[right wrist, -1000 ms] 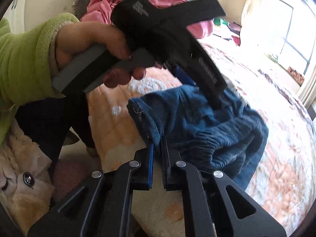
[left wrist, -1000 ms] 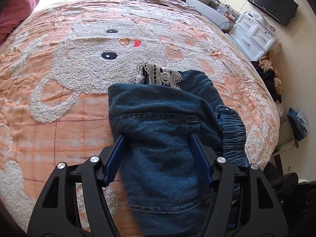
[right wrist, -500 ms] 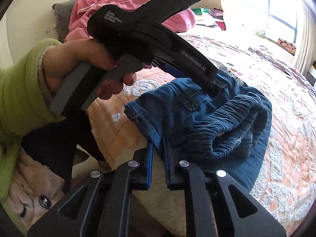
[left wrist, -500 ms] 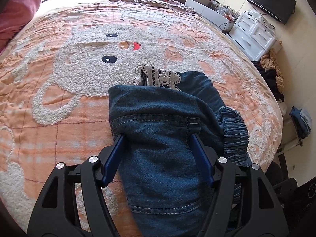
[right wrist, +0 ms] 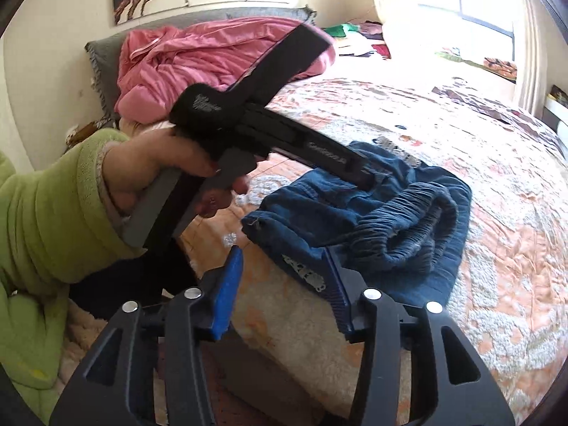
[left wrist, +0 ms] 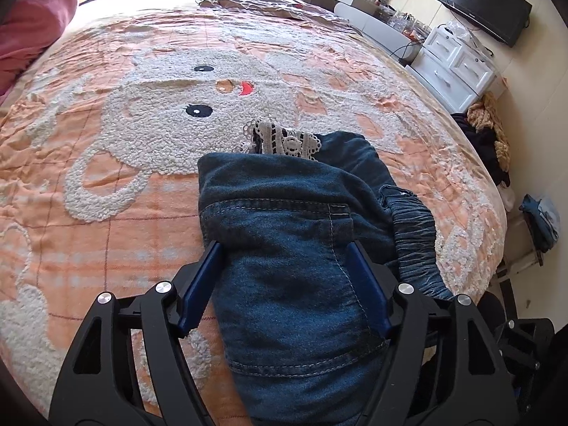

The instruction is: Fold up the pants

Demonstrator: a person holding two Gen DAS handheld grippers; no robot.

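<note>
The dark blue denim pants with a gathered elastic waistband and white lace trim lie bunched into a thick folded bundle on the peach quilted bedspread with a fluffy white cartoon animal, near its lower right edge in the left wrist view; the fold looks nearly done, judging from how compactly the layers stack. In that view the bundle fills the lower centre of the frame and runs straight between the blue pads of the left gripper, which straddles it, probably to steady the stack; its jaws are opening, and the pads stand at the cloth's sides without clearly pinching it. In the right wrist view the pants sit at centre right, and the right gripper at the bottom centre is letting go: its jaws are opening, the cloth's near corner lies against its right pad, and the gap between the pads shows only bedspread. A hand in a lime green fleece sleeve holds the other tool at middle left, above a heap of pink fabric in the upper left.
</note>
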